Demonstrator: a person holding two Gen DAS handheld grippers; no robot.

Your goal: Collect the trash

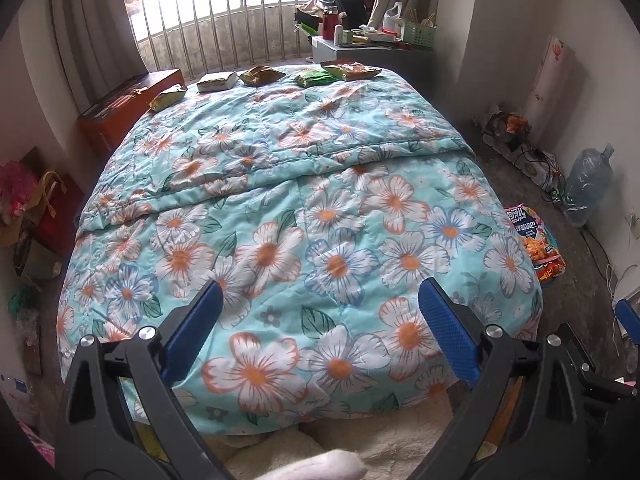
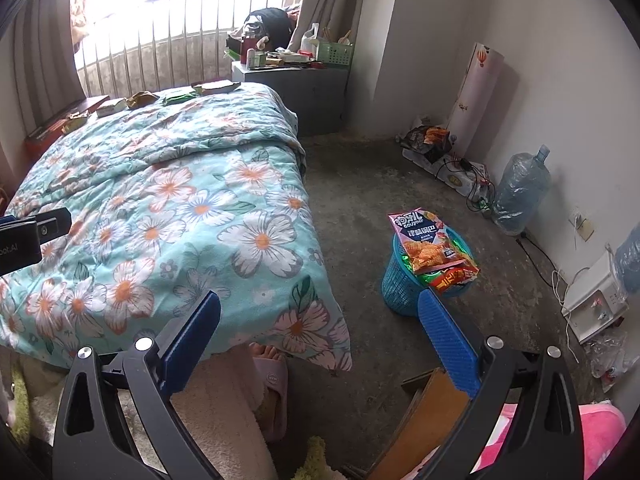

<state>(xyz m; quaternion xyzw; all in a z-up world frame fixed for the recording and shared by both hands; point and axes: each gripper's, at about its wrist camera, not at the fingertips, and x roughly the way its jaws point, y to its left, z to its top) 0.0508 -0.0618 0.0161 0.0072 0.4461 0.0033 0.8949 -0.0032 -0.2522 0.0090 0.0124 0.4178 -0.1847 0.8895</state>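
Several empty snack packets lie in a row at the far end of the floral quilt [image 1: 304, 216]: a yellow one [image 1: 168, 97], a white one [image 1: 217, 81], a brown one [image 1: 261, 75], a green one [image 1: 316, 78] and an orange one [image 1: 352, 70]. They also show in the right wrist view [image 2: 180, 98]. A blue waste basket [image 2: 416, 276] stands on the floor right of the bed with a pink snack bag [image 2: 430, 242] and other wrappers on top. My left gripper [image 1: 320, 304] is open and empty over the near end of the bed. My right gripper [image 2: 320, 312] is open and empty above the bed's corner.
A grey nightstand [image 2: 296, 80] crowded with bottles and a green basket stands at the far right of the bed. A red wooden chest [image 1: 128, 108] is at its far left. A water jug [image 2: 520, 188], cables and boxes line the right wall. A slippered foot [image 2: 272, 376] is below.
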